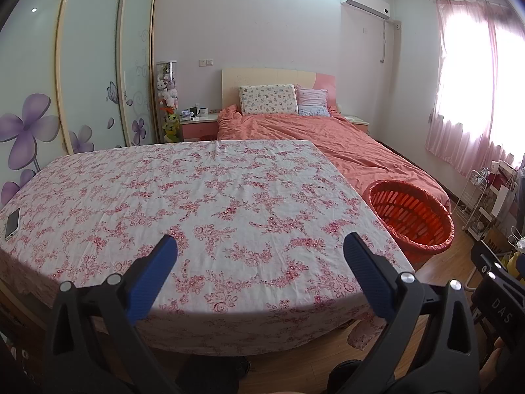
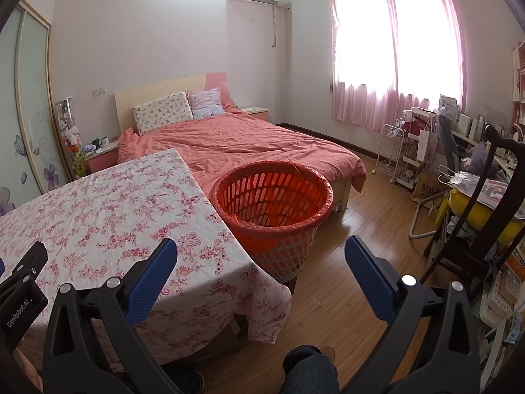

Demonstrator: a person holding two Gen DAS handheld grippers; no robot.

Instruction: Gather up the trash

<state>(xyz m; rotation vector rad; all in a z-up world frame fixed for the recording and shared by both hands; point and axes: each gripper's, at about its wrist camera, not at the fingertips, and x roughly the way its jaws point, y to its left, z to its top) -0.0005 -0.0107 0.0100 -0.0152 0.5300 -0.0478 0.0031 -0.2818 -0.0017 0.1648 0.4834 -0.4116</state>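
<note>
Both hand-held grippers wide open, empty: left hand-held gripper (image 1: 259, 246) over counter (image 1: 197, 197); right hand-held gripper (image 2: 261, 249) nearer basket (image 2: 272, 193), ahead. No trash visible.

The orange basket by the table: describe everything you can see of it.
The orange basket is a round plastic laundry-style bin with slotted walls, lined with a thin orange bag folded over its rim. It stands upright on the wood floor, open at the top, and looks empty as far as its inside shows. It sits beside the corner of the floral-clothed table, just before the foot of the bed. Neither gripper touches it.
</note>
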